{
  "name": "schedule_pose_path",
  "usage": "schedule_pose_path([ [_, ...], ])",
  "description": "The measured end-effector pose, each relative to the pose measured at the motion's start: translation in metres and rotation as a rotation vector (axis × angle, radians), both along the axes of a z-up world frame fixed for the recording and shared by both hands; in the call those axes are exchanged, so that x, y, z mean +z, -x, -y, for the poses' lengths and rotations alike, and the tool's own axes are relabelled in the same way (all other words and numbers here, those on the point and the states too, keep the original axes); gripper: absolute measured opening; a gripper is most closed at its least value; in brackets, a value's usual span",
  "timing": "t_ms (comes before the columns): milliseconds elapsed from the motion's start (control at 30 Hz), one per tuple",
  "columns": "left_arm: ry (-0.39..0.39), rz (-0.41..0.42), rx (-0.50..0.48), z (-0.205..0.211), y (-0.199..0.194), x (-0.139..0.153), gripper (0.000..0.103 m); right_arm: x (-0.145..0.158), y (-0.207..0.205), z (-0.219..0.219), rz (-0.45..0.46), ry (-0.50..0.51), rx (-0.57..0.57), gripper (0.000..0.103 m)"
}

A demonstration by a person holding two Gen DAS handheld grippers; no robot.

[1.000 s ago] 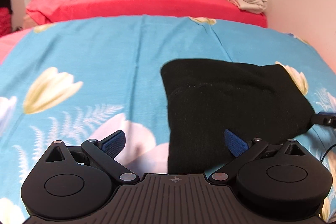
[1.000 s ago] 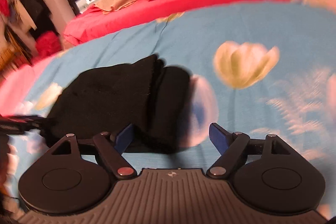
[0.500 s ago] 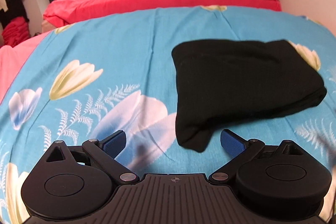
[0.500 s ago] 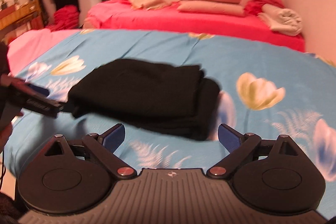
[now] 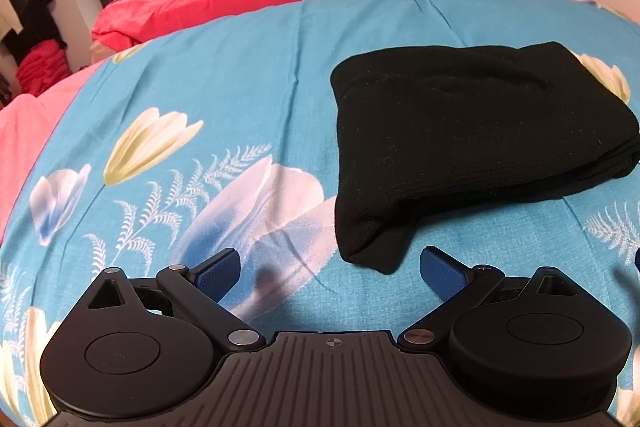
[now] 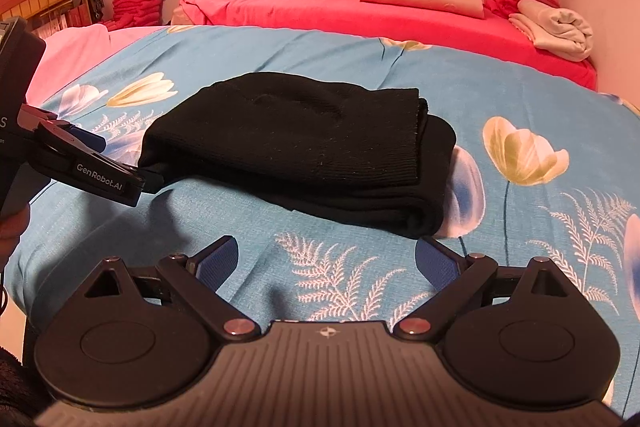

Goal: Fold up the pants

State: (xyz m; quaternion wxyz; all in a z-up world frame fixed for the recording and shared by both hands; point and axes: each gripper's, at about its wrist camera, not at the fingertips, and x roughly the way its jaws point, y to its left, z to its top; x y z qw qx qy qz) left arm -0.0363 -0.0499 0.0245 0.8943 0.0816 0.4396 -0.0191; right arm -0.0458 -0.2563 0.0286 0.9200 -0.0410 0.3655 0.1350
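Bedroom setting: blue floral bedspread (image 5: 248, 75) carrying folded black pants (image 5: 472, 131), red bed (image 6: 360, 15) behind. Pants bundle ahead and right of left hand-held gripper (image 5: 332, 269), jaws spread wide, empty, loose corner just beyond fingertips. Ahead and slightly left of right hand-held gripper (image 6: 326, 259), likewise wide apart, empty, clear of fabric. Long axis crosswise to both views. Left nearer, judging by the corner. Fold apparently complete.
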Motion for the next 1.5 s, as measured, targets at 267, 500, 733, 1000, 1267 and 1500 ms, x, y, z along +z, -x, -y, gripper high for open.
schedule_pose_path([
  [267, 0.002, -0.016, 0.0, 0.0, -0.002, -0.003, 0.103, -0.001, -0.005, -0.001, -0.008, -0.007, -0.002, 0.097],
  [500, 0.005, -0.027, -0.002, -0.001, -0.004, -0.006, 0.103, -0.001, -0.008, -0.005, -0.013, 0.001, 0.01, 0.097],
  [733, 0.006, -0.036, -0.005, -0.002, -0.006, -0.008, 0.103, -0.002, -0.012, -0.007, -0.017, 0.005, 0.018, 0.097],
  [1000, 0.003, -0.039, -0.007, -0.001, -0.007, -0.009, 0.103, -0.002, -0.014, -0.008, -0.02, 0.011, 0.027, 0.097],
  [1267, 0.002, -0.045, -0.003, -0.002, -0.008, -0.009, 0.103, -0.003, -0.016, -0.008, -0.021, 0.007, 0.037, 0.097],
  [1500, 0.0, -0.045, -0.002, -0.001, -0.009, -0.008, 0.103, -0.004, -0.016, -0.006, -0.019, 0.0, 0.041, 0.097],
])
